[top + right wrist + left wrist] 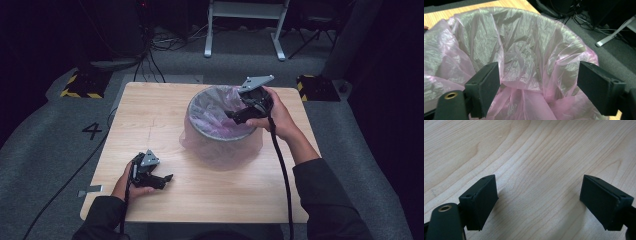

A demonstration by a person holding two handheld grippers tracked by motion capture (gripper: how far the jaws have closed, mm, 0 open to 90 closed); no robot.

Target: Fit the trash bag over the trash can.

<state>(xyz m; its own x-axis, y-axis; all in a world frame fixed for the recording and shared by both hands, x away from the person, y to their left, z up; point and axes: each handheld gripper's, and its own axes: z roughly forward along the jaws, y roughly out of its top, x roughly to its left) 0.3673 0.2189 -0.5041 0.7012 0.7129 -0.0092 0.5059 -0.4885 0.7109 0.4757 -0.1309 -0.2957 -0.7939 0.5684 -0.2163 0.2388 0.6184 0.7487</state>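
The round grey bin lined with a thin pink plastic bag [220, 131] stands mid-table; your right gripper [239, 116] hangs over its near rim, jaws wide, empty; your left gripper [161, 180], jaws wide, rests well left of it on the light wooden table [150, 110]

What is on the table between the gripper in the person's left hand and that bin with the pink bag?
Nothing: in the high view, bare wooden table separates the left gripper from the bin. The left gripper view shows wood grain beyond its open jaws.
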